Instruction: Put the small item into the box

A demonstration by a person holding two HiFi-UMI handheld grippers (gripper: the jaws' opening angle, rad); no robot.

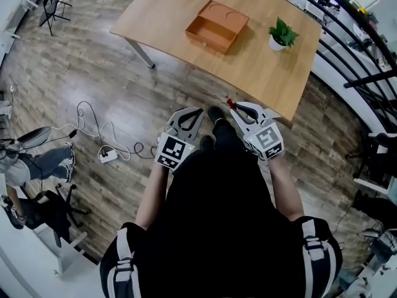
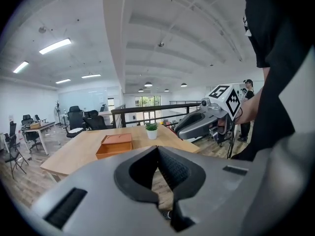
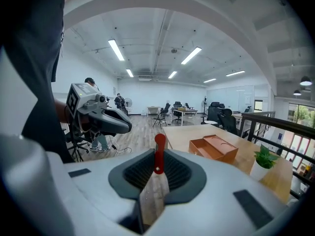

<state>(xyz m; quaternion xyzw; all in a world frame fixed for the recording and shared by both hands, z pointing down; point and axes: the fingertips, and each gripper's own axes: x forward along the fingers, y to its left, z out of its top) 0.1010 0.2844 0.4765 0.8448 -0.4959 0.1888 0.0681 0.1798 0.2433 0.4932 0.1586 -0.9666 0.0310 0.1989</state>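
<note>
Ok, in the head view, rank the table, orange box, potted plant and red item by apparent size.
Largest first:
table
orange box
potted plant
red item in the right claw, smallest despite being nearest the camera.

The red item (image 3: 159,154) is too small to identify, and the head view's top edge crops the table (image 1: 173,11)

I see a smooth, matt, light wooden table (image 1: 173,11), an orange wooden box (image 1: 217,25) and a grained plank floor (image 1: 93,67). My grey right gripper (image 1: 239,108) looks like matt plastic with ribbed pads. The small red-handled item (image 3: 159,156) is glossy.
</note>
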